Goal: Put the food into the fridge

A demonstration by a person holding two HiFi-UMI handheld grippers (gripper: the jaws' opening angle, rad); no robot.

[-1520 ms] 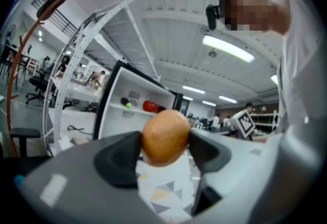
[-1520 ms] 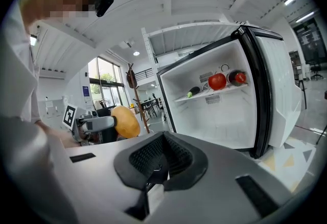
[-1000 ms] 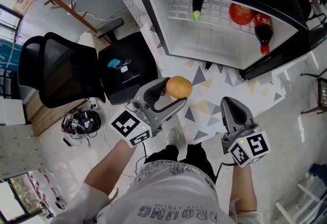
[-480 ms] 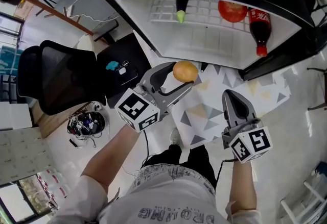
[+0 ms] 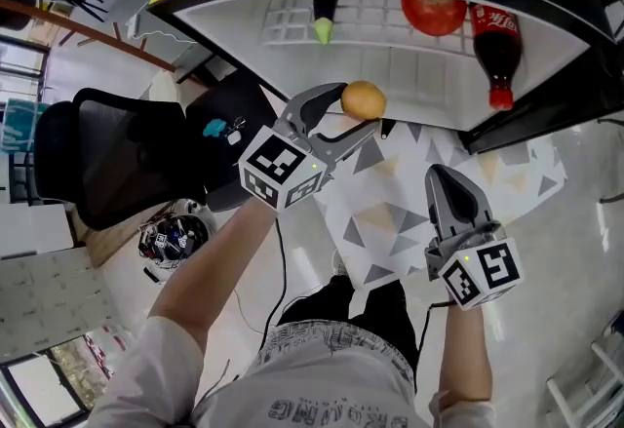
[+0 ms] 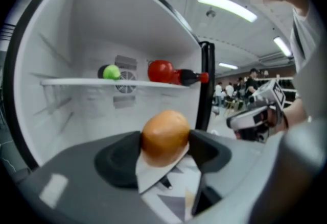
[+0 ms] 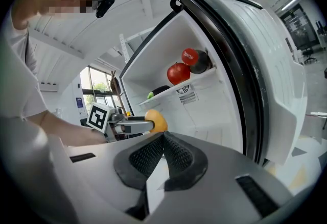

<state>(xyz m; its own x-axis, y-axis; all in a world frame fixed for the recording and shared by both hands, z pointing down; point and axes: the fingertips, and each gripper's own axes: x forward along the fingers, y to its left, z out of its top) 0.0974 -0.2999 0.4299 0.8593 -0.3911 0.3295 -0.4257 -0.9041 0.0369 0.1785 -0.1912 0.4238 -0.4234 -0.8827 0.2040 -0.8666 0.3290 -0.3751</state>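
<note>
My round orange food (image 5: 363, 99), with no clear long axis, sits clamped between my left gripper's (image 5: 358, 112) jaws just before the open fridge (image 5: 390, 60), left forearm stretched forward; my right gripper (image 5: 447, 184) hangs back, jaws together, empty

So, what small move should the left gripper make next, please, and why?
Probably carry it forward into the open white-lined fridge: the left gripper clamps the round orange fruit just outside, and the space below its wire shelf looks free.

Round orange food (image 5: 363, 99) (clamped, aloft) — before the open fridge (image 5: 390, 65).
</note>
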